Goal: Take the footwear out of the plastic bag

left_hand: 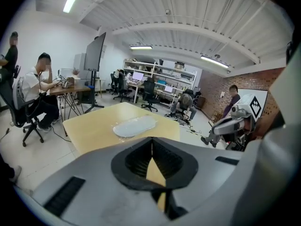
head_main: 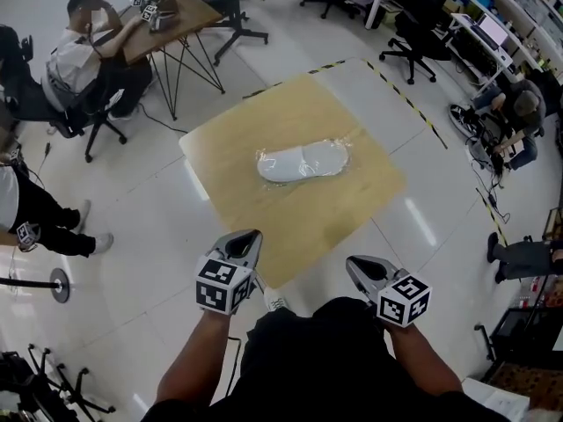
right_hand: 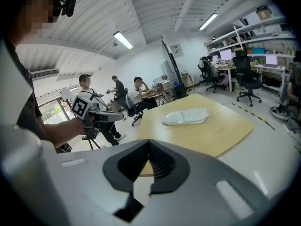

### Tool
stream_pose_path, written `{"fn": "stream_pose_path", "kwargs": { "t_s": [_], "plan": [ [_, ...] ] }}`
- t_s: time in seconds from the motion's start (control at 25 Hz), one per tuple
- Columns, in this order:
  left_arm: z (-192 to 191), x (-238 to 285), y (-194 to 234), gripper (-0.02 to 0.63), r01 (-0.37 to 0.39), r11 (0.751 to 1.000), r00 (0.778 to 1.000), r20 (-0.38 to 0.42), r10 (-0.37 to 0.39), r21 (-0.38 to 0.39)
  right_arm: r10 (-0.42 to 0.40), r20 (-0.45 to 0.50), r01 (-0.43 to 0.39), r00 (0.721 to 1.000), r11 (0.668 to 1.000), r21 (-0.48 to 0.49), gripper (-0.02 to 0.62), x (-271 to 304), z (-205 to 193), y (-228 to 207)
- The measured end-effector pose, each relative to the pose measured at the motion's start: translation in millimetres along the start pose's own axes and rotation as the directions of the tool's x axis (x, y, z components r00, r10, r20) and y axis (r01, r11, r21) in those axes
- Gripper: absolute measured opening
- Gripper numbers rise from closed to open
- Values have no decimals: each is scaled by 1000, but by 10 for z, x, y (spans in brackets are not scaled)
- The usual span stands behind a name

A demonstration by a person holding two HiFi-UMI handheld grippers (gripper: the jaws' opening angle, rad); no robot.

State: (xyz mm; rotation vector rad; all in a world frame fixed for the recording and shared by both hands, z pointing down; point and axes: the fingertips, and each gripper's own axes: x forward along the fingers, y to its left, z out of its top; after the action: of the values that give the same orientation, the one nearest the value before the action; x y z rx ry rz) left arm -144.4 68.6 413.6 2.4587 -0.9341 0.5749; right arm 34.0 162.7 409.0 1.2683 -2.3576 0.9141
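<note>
pale slipper [head_main: 303, 162] sealed in clear plastic bag [head_main: 264, 158], lying flat on table [head_main: 352, 209]

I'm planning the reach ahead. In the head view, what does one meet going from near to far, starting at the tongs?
Left tongs and right tongs side by side → wooden table → bagged footwear lying on it → brown desk beyond.

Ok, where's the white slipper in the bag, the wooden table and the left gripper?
White slipper in clear plastic bag [head_main: 303, 162], head view, middle of its top.
Light wooden table [head_main: 334, 214], head view, bare front part.
Left gripper [head_main: 249, 236], head view, its closed tips.
</note>
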Motion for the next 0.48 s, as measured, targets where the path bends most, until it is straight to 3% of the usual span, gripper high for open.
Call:
{"fn": "stream_pose_path", "kwargs": {
  "t_s": [0.28,0.48],
  "plan": [
    [-59,371,537,19,-92,995,993,-66,93,25,-10,-18,10,1000,1000,25,2,223,112,-259],
    [-76,895,845,56,-147,979,973,-155,169,144,11,-19,-10,1000,999,30,2,415,244,-581]
  ]
}}
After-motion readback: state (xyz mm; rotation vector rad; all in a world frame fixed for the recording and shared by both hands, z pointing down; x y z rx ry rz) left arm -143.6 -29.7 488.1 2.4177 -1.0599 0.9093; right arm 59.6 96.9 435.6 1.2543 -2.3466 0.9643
